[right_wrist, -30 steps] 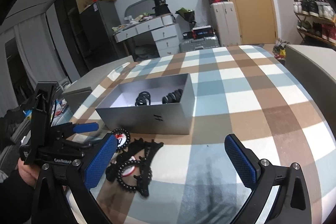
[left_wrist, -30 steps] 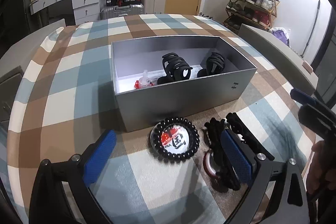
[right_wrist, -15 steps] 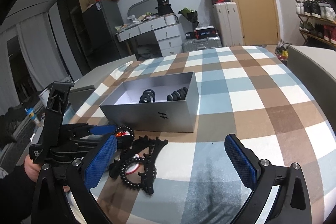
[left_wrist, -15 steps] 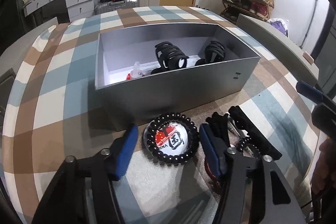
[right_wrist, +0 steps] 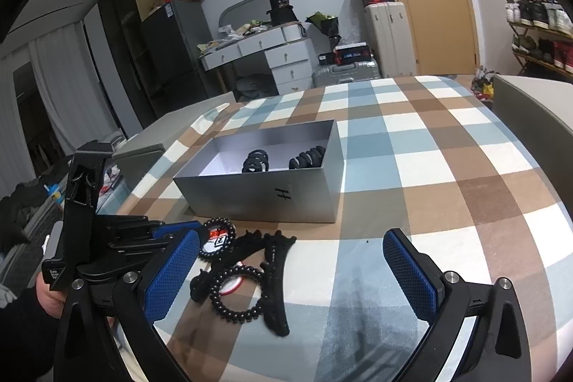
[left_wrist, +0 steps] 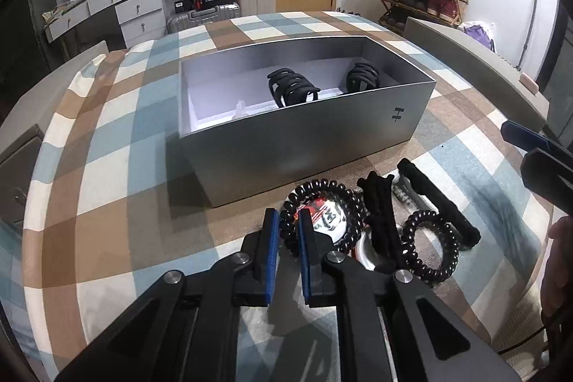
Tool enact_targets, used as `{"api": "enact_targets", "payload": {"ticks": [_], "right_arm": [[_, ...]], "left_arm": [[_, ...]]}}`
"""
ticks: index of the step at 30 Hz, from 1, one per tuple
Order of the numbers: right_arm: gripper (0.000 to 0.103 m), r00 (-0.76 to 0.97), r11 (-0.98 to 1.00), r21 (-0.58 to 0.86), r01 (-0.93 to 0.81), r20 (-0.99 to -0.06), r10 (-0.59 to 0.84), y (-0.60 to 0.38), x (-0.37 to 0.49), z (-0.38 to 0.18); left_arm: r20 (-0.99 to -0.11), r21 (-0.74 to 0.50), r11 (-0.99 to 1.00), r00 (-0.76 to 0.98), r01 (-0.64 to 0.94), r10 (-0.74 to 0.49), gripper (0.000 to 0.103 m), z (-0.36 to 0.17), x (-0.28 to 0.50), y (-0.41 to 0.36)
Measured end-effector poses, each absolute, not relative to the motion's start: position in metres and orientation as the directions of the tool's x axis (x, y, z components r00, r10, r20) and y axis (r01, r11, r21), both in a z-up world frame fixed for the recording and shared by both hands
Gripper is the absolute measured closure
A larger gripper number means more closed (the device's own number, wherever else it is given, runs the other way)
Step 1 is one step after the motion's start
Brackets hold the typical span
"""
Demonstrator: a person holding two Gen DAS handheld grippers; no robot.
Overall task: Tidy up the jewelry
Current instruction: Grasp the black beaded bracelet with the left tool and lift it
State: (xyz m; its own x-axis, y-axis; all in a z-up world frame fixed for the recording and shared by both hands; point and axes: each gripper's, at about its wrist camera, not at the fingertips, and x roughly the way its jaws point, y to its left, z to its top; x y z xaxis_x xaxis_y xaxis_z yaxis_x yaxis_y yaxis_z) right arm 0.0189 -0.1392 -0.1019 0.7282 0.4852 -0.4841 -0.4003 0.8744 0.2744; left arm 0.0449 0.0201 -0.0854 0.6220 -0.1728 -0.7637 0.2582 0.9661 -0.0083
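Note:
A grey open box (left_wrist: 304, 131) sits on the checked tablecloth and holds two black hair claws (left_wrist: 292, 88) and a small clear item. In front of it lie a black coil hair tie (left_wrist: 343, 203) around a round badge, a second coil tie (left_wrist: 428, 244) and a large black claw clip (left_wrist: 383, 221). My left gripper (left_wrist: 286, 221) is shut on the near left edge of the first coil tie. My right gripper (right_wrist: 290, 260) is open and empty, above the pile; the box (right_wrist: 265, 192) lies beyond it.
The tablecloth (right_wrist: 447, 167) spreads wide to the right of the box. Grey chair backs (left_wrist: 476, 59) stand at the table's edges. Drawers, suitcases and a shoe rack stand far behind.
My left gripper has moved forward to the badge's coil tie and closed from wide open onto its edge. The right gripper has stayed open and nearly still.

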Motion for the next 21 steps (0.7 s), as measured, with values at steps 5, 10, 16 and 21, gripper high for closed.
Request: {"api": "enact_targets", "payload": {"ticks": [5,10,16,21], "right_arm": [[0.000,0.727,0.875,0.277,-0.397,-0.486,0.485,-0.139,0.020,-0.102],[0.000,0.716,0.867,0.282,-0.411,-0.489,0.498,-0.136,0.018,-0.102],[0.000,0.667,0.836,0.304,-0.456,-0.505,0.548,-0.128,0.018,-0.106],[0.003,0.611,0.809,0.297,-0.508,-0.537,0.581,-0.116,0.011,-0.115]], "left_arm": [[-0.749,0.021,0.971,0.647,0.239,-0.143,0.098,-0.082,0.038,0.023],[-0.750,0.068,0.977,0.656,0.201,-0.083,0.098,-0.081,0.035,0.026],[-0.713,0.079,0.982,0.698,0.173,-0.066,0.098,-0.069,0.025,0.034],[-0.709,0.073,0.987,0.703,0.144,-0.050,0.098,-0.066,0.024,0.043]]}}
